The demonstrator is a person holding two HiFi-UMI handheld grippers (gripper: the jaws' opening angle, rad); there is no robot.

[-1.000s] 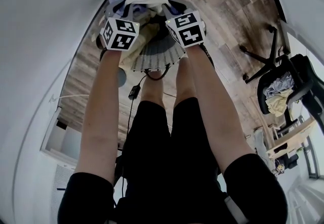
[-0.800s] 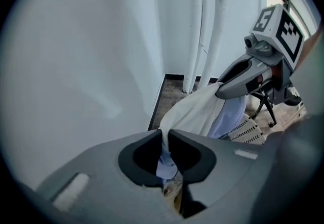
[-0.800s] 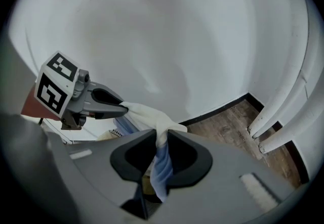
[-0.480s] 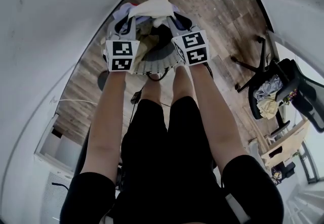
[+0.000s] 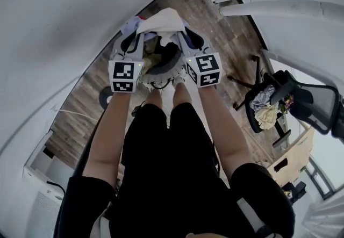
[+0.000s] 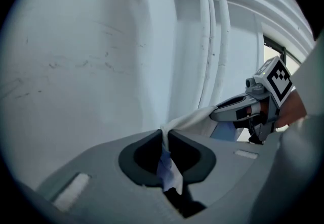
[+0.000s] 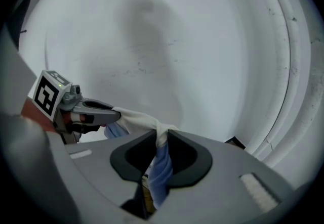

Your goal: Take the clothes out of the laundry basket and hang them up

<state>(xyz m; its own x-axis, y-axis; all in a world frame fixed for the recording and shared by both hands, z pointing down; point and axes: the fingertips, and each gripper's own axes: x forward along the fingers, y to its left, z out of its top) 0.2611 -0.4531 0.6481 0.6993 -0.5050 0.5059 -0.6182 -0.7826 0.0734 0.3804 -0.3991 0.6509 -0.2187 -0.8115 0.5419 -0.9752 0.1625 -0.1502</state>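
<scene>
My left gripper point(image 6: 166, 134) has its jaws pressed together on a fold of the garment point(image 6: 187, 119), and they have just closed a little tighter on it. My right gripper point(image 7: 161, 137) pinches the other end of the same garment point(image 7: 136, 117) in the same way. The cloth is white to cream, and it is pulled into a tight band from one gripper to the other. A light blue part of it hangs down behind each pair of jaws. In the head view the garment point(image 5: 161, 19) bunches between the left gripper point(image 5: 135, 37) and the right gripper point(image 5: 181, 37), held in the air above the laundry basket point(image 5: 159, 72). The basket stands on the wooden floor point(image 5: 215, 11) in front of my feet. Farther right, an office chair point(image 5: 293, 97) carries a heap of other clothes.

Compared with one second ago, both grippers and the garment are higher above the basket. The basket looks smaller and more of the floor around it is visible.
</scene>
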